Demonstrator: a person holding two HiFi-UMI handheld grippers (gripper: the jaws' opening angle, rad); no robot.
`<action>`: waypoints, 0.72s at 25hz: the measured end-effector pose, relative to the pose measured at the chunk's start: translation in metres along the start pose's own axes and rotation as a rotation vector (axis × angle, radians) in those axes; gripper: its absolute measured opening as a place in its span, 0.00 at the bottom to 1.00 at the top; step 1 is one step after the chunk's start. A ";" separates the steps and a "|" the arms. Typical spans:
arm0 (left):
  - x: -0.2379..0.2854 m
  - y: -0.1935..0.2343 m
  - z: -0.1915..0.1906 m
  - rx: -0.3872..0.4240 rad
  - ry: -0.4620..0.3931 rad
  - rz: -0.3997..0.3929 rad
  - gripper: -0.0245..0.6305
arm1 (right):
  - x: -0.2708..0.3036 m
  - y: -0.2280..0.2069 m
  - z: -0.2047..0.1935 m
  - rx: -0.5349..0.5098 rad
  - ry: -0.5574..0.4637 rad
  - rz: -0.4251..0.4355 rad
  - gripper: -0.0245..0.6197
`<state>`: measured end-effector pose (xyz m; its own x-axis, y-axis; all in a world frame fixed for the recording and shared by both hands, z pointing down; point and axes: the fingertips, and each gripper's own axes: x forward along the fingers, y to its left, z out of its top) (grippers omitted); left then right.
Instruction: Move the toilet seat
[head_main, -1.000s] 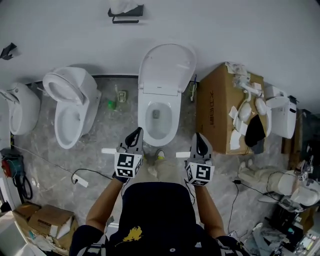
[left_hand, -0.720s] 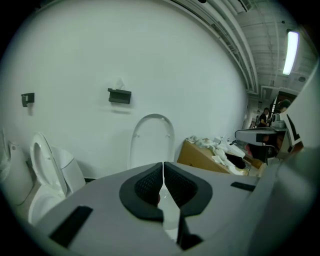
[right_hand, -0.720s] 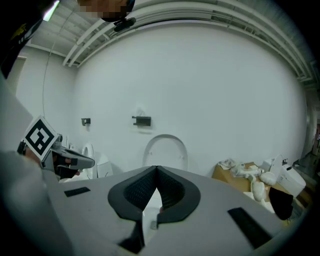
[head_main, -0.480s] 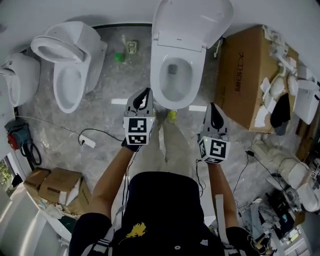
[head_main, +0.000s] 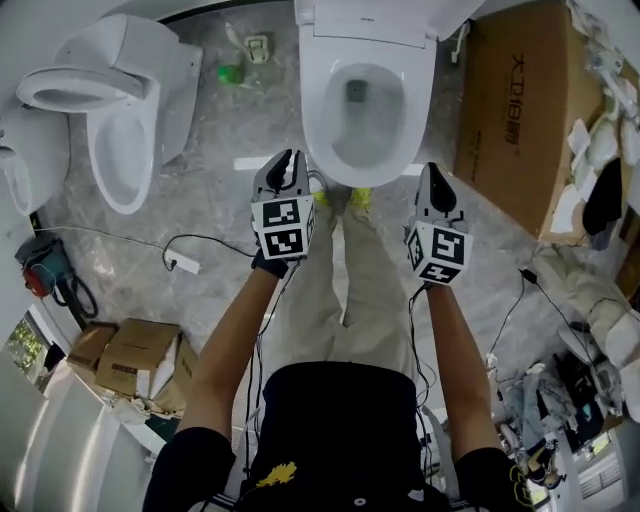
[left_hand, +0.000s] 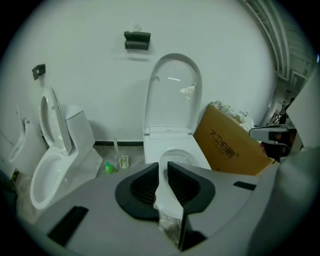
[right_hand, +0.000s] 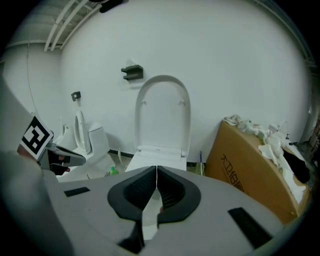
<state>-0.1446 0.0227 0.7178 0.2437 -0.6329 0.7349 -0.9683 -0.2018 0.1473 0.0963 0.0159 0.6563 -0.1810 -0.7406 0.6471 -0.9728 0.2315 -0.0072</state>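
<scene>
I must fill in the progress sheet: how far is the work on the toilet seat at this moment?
Done: nothing visible yet. The toilet seat stands upright against the wall, untouched.
In hand: both grippers hang in front of the bowl, holding nothing. The left gripper has just been opening its jaws a little; the right gripper is shut.
Left: reach the seat, take hold of it and move it, probably down.
</scene>
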 end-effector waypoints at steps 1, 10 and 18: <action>0.008 0.002 -0.013 -0.013 0.024 0.001 0.16 | 0.008 0.000 -0.012 0.014 0.015 -0.006 0.08; 0.061 0.013 -0.105 -0.223 0.232 -0.004 0.31 | 0.059 -0.014 -0.100 0.085 0.132 -0.021 0.21; 0.107 0.004 -0.139 -0.273 0.325 -0.023 0.47 | 0.104 -0.039 -0.159 0.168 0.244 -0.044 0.50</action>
<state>-0.1301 0.0584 0.8890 0.2776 -0.3536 0.8932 -0.9525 0.0201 0.3040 0.1381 0.0302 0.8451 -0.1179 -0.5698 0.8133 -0.9929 0.0797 -0.0881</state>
